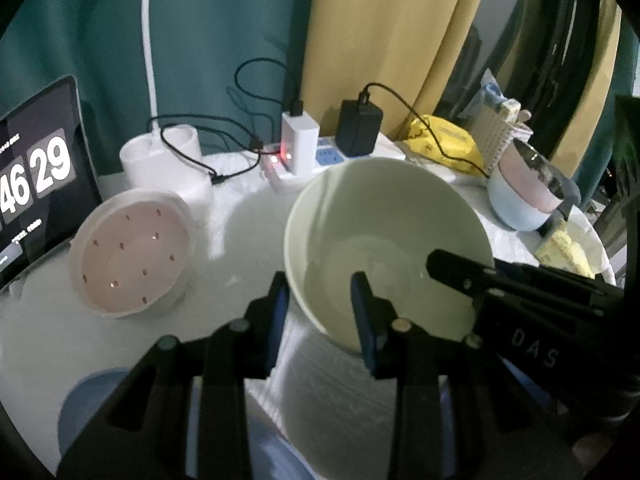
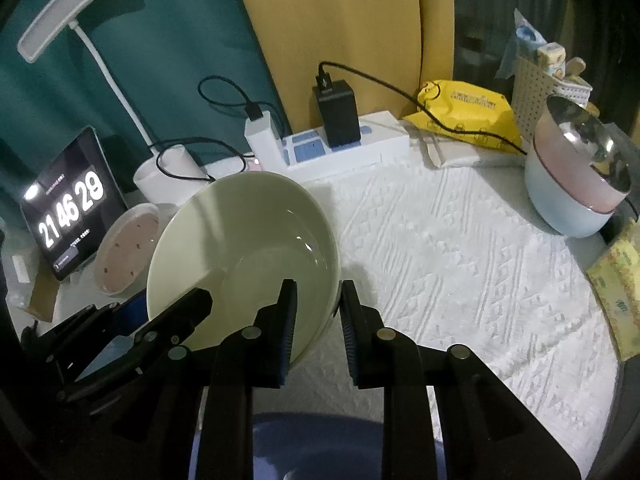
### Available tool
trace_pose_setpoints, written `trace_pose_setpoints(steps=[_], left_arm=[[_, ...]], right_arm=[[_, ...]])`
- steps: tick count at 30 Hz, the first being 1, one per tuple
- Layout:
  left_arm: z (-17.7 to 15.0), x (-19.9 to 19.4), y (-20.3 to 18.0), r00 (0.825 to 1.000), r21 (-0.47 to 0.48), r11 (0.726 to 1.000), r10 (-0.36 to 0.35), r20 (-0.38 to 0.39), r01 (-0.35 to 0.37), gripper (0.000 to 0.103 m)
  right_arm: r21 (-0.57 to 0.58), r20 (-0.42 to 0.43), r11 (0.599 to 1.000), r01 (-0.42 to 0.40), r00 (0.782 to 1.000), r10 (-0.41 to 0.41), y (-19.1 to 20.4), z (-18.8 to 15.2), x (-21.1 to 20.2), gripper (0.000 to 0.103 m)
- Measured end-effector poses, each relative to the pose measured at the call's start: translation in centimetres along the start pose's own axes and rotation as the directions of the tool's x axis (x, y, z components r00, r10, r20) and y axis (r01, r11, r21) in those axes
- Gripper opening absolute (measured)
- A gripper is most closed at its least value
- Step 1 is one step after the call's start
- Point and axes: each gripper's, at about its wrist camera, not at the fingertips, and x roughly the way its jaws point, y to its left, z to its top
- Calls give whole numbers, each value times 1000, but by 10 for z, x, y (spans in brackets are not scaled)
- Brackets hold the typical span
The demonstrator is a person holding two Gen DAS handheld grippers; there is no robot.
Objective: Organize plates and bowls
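Note:
A pale green bowl (image 1: 384, 240) is held tilted above the white tablecloth between both grippers; it also shows in the right wrist view (image 2: 240, 256). My left gripper (image 1: 320, 304) straddles its near left rim, one finger inside, one outside. My right gripper (image 2: 318, 320) straddles its right rim the same way and shows in the left wrist view (image 1: 500, 280). A pink dotted bowl (image 1: 132, 256) sits at the left, tilted. A blue plate (image 2: 320, 440) lies below the grippers. Stacked pink and blue bowls (image 2: 576, 184) stand at the far right.
A tablet clock (image 2: 72, 208) leans at the left. A white lamp base (image 1: 168, 156), a power strip with chargers and cables (image 2: 340, 140), a yellow packet (image 2: 464, 116) and a pegboard holder (image 2: 536, 72) line the back. A yellow-green packet (image 2: 616, 288) lies at the right edge.

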Motion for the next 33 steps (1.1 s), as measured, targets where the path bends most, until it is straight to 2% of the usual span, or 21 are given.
trace_pose_setpoints(steps=[18, 33], left_arm=[[-5, -50, -9, 998, 15, 1000, -15, 64, 14, 32], [-19, -87, -23, 994, 40, 999, -28, 102, 24, 32]], right_arm=[[-12, 66, 1000, 1, 998, 0, 11, -6, -50, 23], [-6, 113, 1000, 8, 994, -7, 12, -25, -91, 23]])
